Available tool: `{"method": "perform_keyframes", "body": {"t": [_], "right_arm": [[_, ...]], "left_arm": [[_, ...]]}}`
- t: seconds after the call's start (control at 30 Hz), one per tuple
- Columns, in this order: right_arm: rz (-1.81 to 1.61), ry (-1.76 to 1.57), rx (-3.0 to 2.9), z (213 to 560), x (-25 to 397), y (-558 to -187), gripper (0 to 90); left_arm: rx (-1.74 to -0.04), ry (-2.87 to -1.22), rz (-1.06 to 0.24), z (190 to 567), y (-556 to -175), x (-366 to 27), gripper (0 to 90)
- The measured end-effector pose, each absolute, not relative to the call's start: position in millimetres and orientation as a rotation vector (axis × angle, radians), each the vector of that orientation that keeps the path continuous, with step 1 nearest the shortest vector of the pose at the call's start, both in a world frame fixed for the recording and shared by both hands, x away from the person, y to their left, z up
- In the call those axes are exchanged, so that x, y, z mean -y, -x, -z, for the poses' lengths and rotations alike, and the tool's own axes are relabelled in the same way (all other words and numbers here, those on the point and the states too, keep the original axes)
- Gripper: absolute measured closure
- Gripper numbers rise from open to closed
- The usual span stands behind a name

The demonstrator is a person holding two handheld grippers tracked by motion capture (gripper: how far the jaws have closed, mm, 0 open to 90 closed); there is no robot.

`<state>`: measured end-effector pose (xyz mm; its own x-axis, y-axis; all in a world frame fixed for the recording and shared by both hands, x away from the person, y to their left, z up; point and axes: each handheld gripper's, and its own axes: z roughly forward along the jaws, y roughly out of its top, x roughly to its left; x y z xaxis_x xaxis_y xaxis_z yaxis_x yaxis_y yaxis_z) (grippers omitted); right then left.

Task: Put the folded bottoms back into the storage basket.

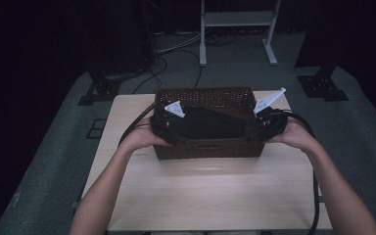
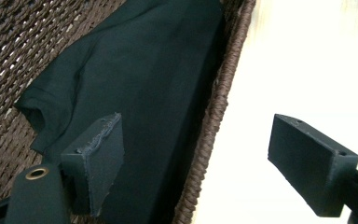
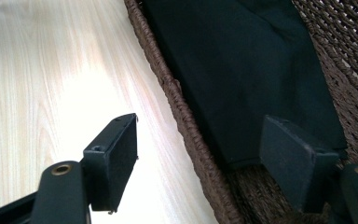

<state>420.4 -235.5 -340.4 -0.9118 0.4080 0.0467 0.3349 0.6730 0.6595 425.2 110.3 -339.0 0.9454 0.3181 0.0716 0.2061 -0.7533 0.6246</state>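
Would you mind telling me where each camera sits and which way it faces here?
High view: above the person's side, looking forward and down at the table; both forearms, left gripper and right gripper show.
Left gripper view: rides the left gripper, looking along its open jaws, which straddle the basket wall.
Right gripper view: rides the right gripper, jaws likewise astride the wall.
Shared: basket and black cloth.

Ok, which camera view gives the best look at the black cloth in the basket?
The left gripper view: the black cloth shows its sleeve and folds against the wicker basket. The right gripper view shows one flat edge; the high view, a dark patch.
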Motion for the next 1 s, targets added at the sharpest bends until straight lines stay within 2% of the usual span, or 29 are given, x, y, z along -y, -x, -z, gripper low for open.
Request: {"method": "perform_keyframes", "body": {"t": [1.0], "right_arm": [[-1.059,-0.582,-2.779,353.1,239.4,-392.1,26.6]], "left_arm": [[-0.33,-2.444,-0.238,343.2,-396.3,-117.4,15.2]]}}
